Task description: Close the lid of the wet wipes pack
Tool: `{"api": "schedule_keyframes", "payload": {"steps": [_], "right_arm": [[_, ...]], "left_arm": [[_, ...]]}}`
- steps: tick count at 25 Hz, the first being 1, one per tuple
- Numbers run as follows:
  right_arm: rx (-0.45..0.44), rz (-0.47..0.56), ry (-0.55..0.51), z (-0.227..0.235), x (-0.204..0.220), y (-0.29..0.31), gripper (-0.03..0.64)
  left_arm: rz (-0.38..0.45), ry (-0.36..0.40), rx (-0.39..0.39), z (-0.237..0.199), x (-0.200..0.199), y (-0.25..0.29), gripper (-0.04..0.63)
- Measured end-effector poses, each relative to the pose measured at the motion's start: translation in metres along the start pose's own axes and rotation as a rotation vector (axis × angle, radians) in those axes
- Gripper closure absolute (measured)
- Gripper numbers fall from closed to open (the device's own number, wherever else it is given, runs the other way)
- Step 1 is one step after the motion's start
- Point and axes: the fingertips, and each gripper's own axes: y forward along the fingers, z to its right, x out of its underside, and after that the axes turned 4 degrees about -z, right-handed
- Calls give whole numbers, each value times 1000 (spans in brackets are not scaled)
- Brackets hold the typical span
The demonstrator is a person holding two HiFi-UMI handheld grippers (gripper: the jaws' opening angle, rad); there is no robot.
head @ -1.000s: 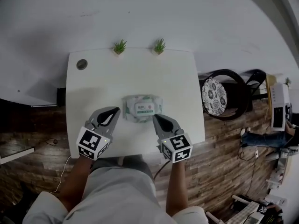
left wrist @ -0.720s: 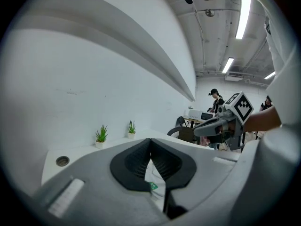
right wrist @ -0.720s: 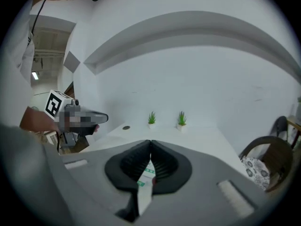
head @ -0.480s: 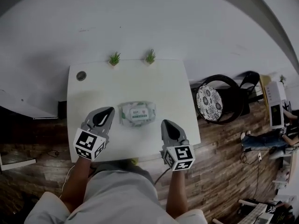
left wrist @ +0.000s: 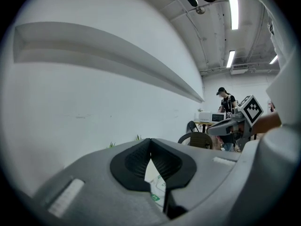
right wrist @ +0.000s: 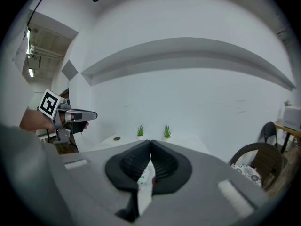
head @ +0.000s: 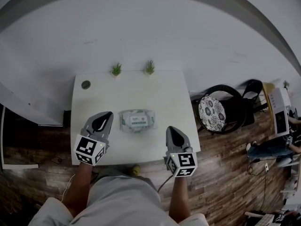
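Now: wet wipes pack (head: 137, 120) flat on mid-table (head: 160, 93), lid looks shut (label up). Left gripper (head: 107, 115) beside its left end, right gripper (head: 170, 130) near front-right edge; both jaws pressed together, empty.

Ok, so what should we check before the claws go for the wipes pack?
1. Wet wipes pack lies flat on the table: ok.
2. Its lid is fully shut: cannot tell, too small to see.
3. Left claw is empty, jaws together: ok.
4. Right claw is empty, jaws together: ok.
5. Both claws are apart from the pack, with nothing in between: ok.
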Motion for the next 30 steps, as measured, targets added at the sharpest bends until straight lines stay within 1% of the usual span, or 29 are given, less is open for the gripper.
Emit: {"api": "schedule_keyframes", "payload": {"steps": [7,12,16,22,30], "right_arm": [[20,26,16,21,3,-16,612],[32,44,18,30,3,-28,612],[28,59,25,35,1,-31,612],[37,68,8,37,0,-33,612],[19,80,-12,33,-6,-30,614]], "left_arm": [[39,15,-36,14,-10,-9,589],[68,30,-45,25,-17,-14,589],[79,41,-63,25,-19,-19,589],[86,44,-85,21,-20,-26,589],[85,70,-68,25,-23,-20,589]]}}
